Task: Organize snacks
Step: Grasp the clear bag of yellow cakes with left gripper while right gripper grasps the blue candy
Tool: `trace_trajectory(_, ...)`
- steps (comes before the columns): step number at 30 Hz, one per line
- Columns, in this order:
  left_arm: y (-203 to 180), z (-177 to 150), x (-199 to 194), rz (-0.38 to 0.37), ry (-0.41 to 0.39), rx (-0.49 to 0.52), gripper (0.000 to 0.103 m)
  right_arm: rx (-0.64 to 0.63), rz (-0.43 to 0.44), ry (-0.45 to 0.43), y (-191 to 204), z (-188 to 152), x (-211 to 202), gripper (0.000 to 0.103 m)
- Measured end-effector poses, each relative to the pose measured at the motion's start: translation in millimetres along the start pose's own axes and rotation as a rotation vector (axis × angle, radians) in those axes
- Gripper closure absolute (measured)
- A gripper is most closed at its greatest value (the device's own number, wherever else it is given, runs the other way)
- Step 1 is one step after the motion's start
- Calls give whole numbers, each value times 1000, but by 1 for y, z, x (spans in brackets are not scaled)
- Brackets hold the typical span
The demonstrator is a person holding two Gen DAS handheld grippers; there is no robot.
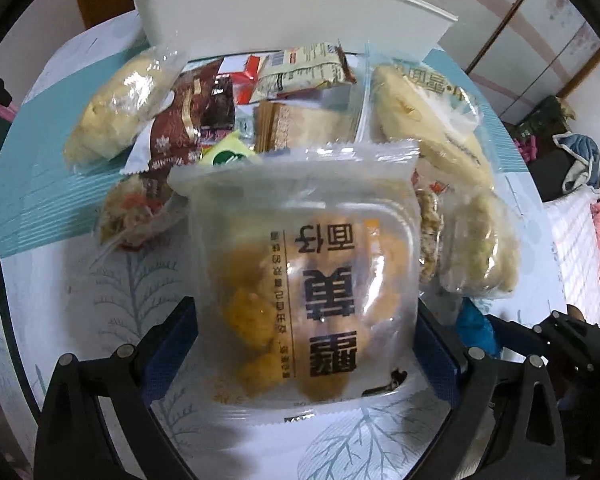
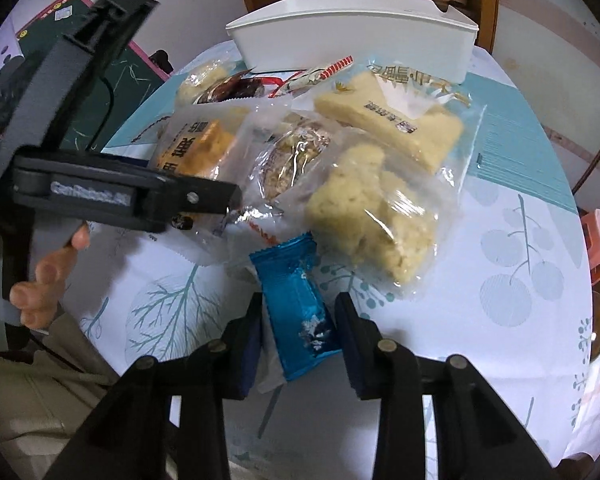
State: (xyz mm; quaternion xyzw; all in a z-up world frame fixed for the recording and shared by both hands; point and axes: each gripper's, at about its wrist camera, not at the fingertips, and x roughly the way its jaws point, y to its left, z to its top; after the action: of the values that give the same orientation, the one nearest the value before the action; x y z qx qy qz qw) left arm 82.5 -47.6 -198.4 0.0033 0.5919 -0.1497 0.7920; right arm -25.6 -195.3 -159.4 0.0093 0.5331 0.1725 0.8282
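Two grippers at work: left gripper (image 1: 300,344) straddles a light, crushable pastry pack (image 1: 300,272), grip unclear; right gripper (image 2: 296,344) nearly clamps a slippery blue wrapper (image 2: 296,300) at mid-length.

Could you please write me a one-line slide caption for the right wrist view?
Right gripper straddles a blue snack packet beside piled snacks, white bin behind.
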Motion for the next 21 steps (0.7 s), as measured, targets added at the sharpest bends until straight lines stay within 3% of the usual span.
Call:
trace_trajectory(2,1,-2,-2,-13,-19,-17,14,4,4,-1,-4,1,3,68)
trace_trajectory(3,1,-4,-5,-35,-34,-15,24,9,7,-3,-5,1,4,68)
trace_trajectory(7,6,-10,-9,-30,-49,-20,32,20,14,-2,-7,2,5,68)
trace_trajectory(14,9,-34,-35,-9,-99,23,36,24,32,-31,-4,6,-7,69)
trace_trajectory(21,9,-26,-85,-19,-194,56,36,0,44,-111,10,22,-37,69)
